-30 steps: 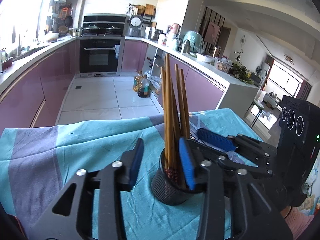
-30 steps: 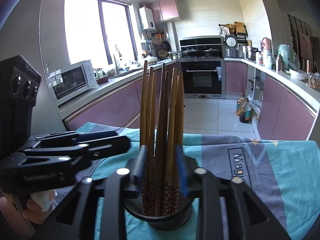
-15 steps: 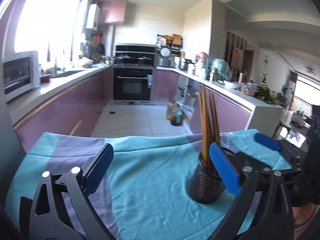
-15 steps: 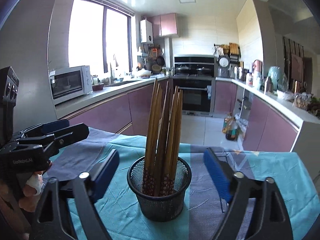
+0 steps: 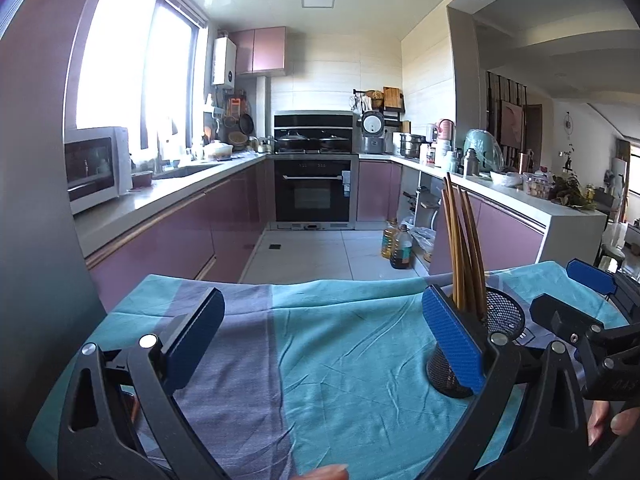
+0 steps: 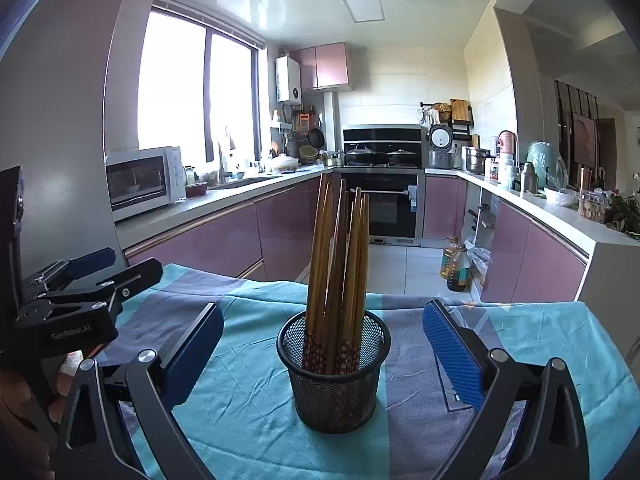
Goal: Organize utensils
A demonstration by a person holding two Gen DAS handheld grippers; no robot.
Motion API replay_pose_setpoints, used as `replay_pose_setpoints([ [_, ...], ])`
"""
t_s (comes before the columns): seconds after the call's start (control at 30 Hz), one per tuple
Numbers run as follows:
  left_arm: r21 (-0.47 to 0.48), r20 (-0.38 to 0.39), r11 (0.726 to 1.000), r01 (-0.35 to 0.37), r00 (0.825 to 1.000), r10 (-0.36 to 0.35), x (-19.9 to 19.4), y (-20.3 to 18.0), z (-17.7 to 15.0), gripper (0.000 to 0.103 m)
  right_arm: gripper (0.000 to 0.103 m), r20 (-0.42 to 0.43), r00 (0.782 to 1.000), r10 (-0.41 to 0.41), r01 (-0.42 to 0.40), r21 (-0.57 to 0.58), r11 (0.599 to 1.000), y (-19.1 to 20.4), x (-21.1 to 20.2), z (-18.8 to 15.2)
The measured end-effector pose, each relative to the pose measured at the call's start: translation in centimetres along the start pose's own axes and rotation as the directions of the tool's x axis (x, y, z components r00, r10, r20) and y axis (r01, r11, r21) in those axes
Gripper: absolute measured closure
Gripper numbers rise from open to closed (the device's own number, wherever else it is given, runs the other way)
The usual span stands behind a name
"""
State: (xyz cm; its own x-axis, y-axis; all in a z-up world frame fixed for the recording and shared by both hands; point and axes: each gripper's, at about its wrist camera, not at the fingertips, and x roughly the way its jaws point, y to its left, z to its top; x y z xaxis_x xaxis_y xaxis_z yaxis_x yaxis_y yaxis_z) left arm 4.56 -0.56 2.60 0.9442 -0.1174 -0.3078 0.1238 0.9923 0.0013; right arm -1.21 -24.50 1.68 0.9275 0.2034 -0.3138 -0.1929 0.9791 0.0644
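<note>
A black mesh holder (image 6: 334,392) stands upright on the teal and purple cloth (image 6: 240,400), filled with several brown chopsticks (image 6: 340,260). My right gripper (image 6: 322,316) faces it, its jaws opening wide, the holder ahead of the blue pads and touching neither. My left gripper (image 5: 320,308) is open over bare cloth (image 5: 340,360). The holder (image 5: 504,316) and chopsticks (image 5: 460,240) sit just behind its right finger, outside the jaws. Each view shows the other gripper at its side: the right gripper (image 5: 576,300) and the left gripper (image 6: 116,268).
The cloth ends at the table's far edge, with tiled kitchen floor beyond. Two oil bottles (image 6: 454,264) stand on the floor by the right counter. A microwave (image 6: 140,180) sits on the left counter, an oven (image 5: 312,196) at the back.
Both grippers let go of the chopsticks in the holder, opened wide and drew back. The left gripper also swung left, so the holder now lies by its right finger.
</note>
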Motion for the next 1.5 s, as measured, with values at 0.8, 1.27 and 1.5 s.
replay_pose_setpoints([
  [0.8, -0.004, 0.086, 0.999, -0.033, 0.996, 0.034, -3.7, 0.0, 0.1, 0.006, 0.007, 0.088, 0.996, -0.022, 0.022, -0.003, 1.0, 0.9, -2.4, -0.2],
  [1.27, -0.004, 0.088, 0.999, -0.039, 0.995, 0.039, -3.9, 0.0, -0.1, 0.006, 0.007, 0.094, 0.995, -0.025, 0.026, -0.008, 1.0, 1.3, -2.4, -0.3],
  [1.5, -0.002, 0.09, 0.999, -0.043, 0.995, 0.043, -3.9, 0.1, -0.1, 0.006, 0.007, 0.099, 0.995, -0.026, 0.027, -0.007, 1.0, 1.3, -2.4, -0.3],
])
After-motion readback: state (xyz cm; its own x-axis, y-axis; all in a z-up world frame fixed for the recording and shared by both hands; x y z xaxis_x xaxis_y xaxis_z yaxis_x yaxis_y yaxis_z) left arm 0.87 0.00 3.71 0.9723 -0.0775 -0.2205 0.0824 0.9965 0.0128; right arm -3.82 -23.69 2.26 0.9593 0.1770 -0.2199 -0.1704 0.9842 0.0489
